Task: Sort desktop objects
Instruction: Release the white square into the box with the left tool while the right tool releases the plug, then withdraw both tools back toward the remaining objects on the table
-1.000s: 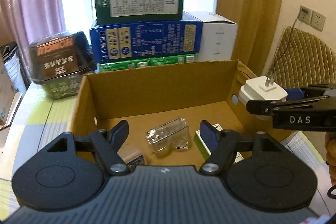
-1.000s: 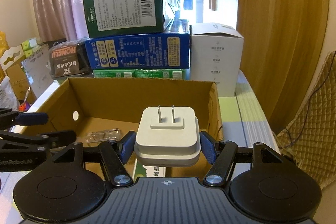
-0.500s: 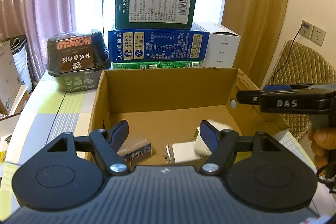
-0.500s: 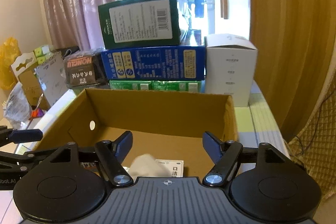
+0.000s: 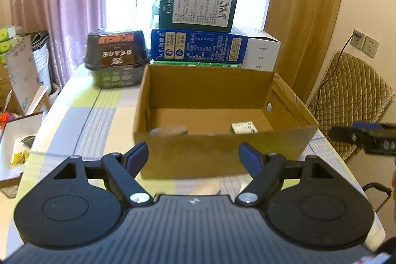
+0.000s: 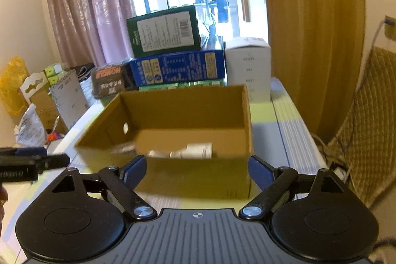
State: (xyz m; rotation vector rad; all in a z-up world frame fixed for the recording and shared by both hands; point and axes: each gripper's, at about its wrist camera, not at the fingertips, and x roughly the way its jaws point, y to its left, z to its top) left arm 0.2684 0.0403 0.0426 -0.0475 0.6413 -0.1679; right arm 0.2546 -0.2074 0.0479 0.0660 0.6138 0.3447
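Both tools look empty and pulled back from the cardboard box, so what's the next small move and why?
Probably swing the left tool toward the next loose item outside the cardboard box. Both it and the right tool are open and hold nothing, and small items already lie inside the box. No loose item shows clearly on the table, so look around first.

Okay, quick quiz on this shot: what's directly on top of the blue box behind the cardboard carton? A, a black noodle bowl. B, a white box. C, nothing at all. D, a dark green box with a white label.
D: the dark green box with the white barcode label rests on the blue box; the white box stands beside the stack on the right and the black noodle bowl to its left.
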